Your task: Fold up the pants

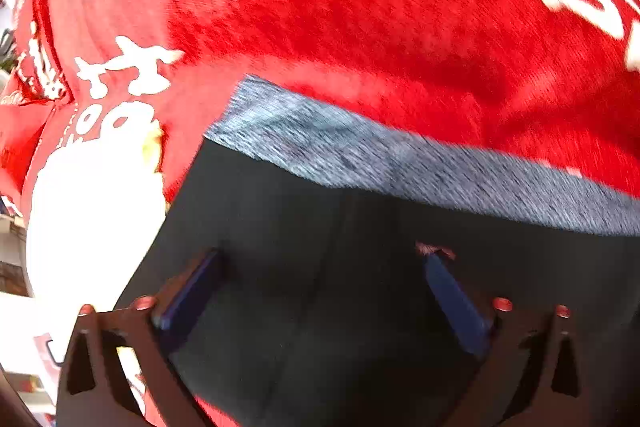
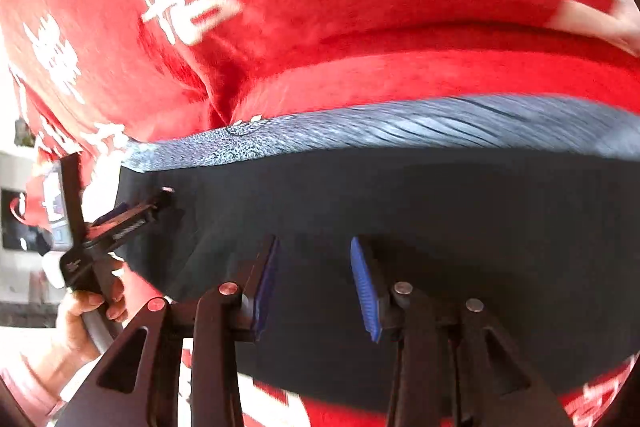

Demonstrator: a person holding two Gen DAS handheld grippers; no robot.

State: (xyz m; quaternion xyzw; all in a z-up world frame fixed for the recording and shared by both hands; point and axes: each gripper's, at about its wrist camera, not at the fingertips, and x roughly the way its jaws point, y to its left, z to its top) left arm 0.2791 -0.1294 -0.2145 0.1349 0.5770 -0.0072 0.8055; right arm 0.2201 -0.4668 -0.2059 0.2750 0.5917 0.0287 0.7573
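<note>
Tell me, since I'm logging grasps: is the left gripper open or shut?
Open: the left gripper has blue pads spread wide over the dark pants, with nothing pinched between them.

The left gripper point(image 1: 324, 259) hangs wide open over black pants point(image 1: 320, 307) on a red printed cloth point(image 1: 360, 7).

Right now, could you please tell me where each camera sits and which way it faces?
Left wrist view: on the left gripper, looking steeply down past its wide-open jaws onto the dark pants with a grey waistband.
Right wrist view: on the right gripper, facing steeply down, jaws open over the pants; the left gripper and the hand holding it show at left.
Both share the pants and the red cloth.
</note>
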